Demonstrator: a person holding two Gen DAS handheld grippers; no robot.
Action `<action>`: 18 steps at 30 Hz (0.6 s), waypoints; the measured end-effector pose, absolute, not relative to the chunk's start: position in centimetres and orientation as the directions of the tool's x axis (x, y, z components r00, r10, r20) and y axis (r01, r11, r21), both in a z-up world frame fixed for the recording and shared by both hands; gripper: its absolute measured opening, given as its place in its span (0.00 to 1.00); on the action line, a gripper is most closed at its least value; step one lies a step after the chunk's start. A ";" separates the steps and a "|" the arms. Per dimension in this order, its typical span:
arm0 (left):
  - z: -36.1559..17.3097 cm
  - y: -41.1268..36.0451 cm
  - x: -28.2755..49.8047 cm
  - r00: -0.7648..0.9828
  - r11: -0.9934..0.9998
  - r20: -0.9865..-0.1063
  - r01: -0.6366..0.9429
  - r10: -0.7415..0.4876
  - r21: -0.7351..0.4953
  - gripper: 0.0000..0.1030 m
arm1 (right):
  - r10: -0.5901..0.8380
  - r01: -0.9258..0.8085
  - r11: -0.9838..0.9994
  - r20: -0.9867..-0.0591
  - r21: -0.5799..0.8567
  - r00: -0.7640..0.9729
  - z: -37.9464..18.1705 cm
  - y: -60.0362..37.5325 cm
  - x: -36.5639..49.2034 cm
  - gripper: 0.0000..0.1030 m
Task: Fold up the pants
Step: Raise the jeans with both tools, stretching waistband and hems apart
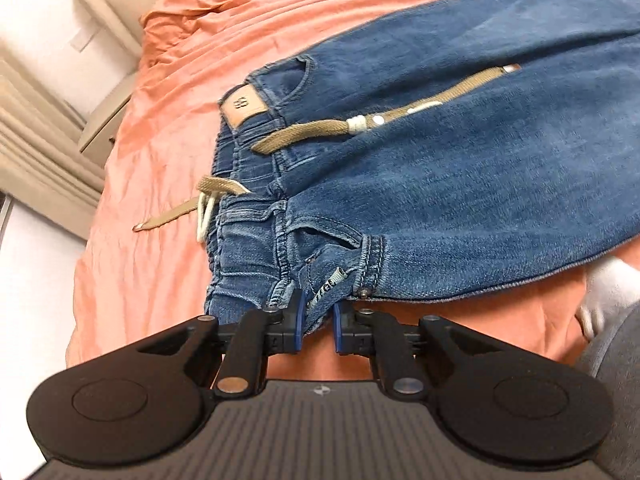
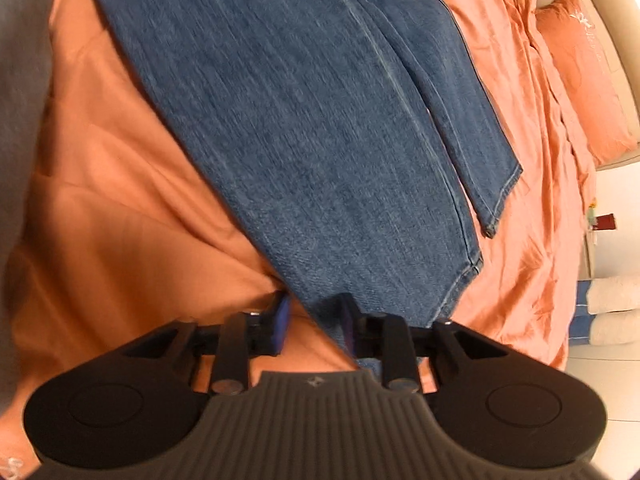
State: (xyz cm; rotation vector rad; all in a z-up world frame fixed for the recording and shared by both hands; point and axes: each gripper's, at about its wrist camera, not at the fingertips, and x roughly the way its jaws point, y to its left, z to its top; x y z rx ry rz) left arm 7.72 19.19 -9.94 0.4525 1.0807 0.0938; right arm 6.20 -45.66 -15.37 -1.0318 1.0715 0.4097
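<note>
while left tongs [image 1: 318, 314] pinch the jeans' [image 1: 440, 168] waistband, right tongs [image 2: 316, 320] seemingly clamp a hem.

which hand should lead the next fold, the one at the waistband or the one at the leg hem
Probably right: the right gripper pinches the leg hem, the free end, while the left gripper anchors the bulky waistband.

A bed [image 1: 168, 120] is covered by a wrinkled orange sheet [image 2: 120, 184]. Blue jeans [image 1: 460, 168] are laid flat across the sheet, with the waistband toward the left wrist view and the two leg hems [image 2: 460, 280] in the right wrist view. A tan drawstring [image 1: 168, 216] trails from the waistband onto the sheet. An orange pillow [image 2: 580, 80] is seen at the far edge.
</note>
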 end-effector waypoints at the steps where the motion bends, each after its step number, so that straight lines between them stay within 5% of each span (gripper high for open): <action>1: -9.8 19.1 7.6 0.489 0.906 -0.821 0.131 0.295 0.404 0.14 | -0.185 -0.705 0.505 -0.860 -0.498 0.475 -15.4 -45.6 6.2 0.04; 18: 0.4 19.8 12.5 0.663 0.923 -0.654 -0.160 0.363 0.350 0.09 | -0.187 -0.304 0.766 -0.648 -0.567 0.738 -1.7 -45.0 13.8 0.00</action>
